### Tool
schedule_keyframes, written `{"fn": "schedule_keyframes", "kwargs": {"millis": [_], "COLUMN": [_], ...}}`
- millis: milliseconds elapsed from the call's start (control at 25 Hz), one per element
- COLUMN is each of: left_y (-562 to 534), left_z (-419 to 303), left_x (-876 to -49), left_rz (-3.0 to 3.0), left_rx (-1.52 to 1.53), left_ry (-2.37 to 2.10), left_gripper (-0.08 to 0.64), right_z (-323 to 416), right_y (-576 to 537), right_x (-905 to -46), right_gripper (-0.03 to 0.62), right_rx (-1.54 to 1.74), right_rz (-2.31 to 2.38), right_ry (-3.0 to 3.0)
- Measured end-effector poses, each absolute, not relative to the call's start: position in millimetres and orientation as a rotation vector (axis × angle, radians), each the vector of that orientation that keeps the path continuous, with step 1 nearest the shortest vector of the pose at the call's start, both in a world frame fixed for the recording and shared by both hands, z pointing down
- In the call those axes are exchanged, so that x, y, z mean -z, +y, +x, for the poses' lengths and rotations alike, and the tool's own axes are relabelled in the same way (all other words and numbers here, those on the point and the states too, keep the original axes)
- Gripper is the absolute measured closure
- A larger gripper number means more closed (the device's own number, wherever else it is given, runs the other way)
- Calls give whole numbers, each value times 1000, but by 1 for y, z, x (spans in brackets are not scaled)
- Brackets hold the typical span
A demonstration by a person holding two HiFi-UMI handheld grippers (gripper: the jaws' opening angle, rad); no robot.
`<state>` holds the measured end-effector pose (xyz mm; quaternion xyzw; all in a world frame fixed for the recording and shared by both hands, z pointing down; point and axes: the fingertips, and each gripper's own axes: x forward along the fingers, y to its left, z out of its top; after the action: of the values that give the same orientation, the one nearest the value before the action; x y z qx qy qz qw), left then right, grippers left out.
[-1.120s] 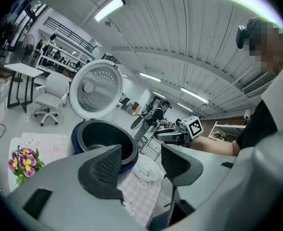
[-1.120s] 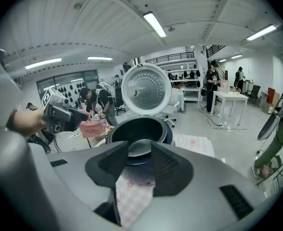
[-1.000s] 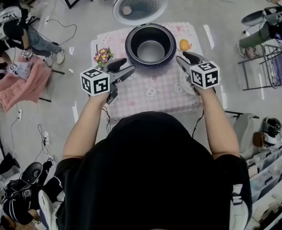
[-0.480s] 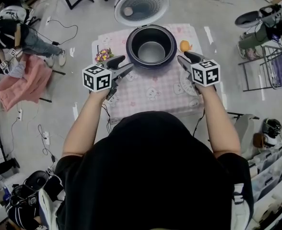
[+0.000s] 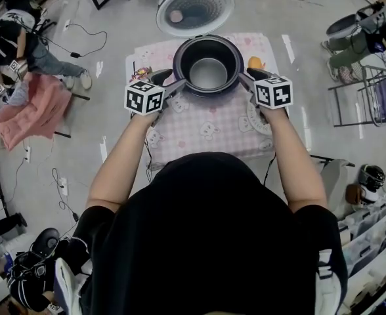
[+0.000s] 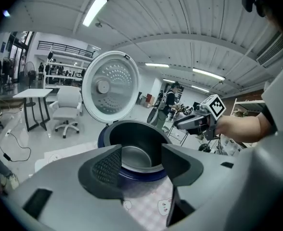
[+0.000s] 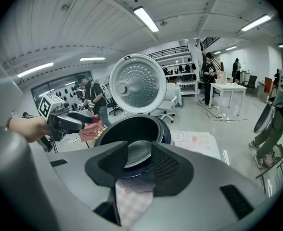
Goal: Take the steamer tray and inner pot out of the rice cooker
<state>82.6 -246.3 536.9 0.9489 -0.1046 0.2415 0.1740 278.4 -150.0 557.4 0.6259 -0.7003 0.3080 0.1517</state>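
Now the left gripper [image 5: 178,84] and right gripper [image 5: 245,78] hang, jaws apart and empty, either side of the cooker [image 5: 179,71], whose pot [image 5: 207,72] sits deep inside; it looks rigid, smooth and slippery, best pinched at its rim.

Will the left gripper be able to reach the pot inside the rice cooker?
Probably yes. The lid stands open, the left gripper has its jaws apart and empty, and nothing lies between them and the inner pot except bare tablecloth.
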Motion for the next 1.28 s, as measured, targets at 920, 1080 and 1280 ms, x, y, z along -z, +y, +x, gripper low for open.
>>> {"fn": "schedule_keyframes", "kwargs": {"millis": [920,1080,1280], "left_y": [-306,-311,-306], "left_z": [115,121,129], "left_x": [-607,-609,-603], "left_rz": [2720,2723,2675], "left_rx": [-953,-940,-856], "left_ry": [-454,-444,-442], "left_gripper": [296,296,296], "right_z": [295,293,295], "right_y": [-205,-211,-208], "right_x": [-617,-623,-619], "right_gripper": [403,405,414], "right_rx": [-997,-965,-1016], "right_rz": [1762,1745,1802], "right_ry": [-1944,-1946,-1955]}}
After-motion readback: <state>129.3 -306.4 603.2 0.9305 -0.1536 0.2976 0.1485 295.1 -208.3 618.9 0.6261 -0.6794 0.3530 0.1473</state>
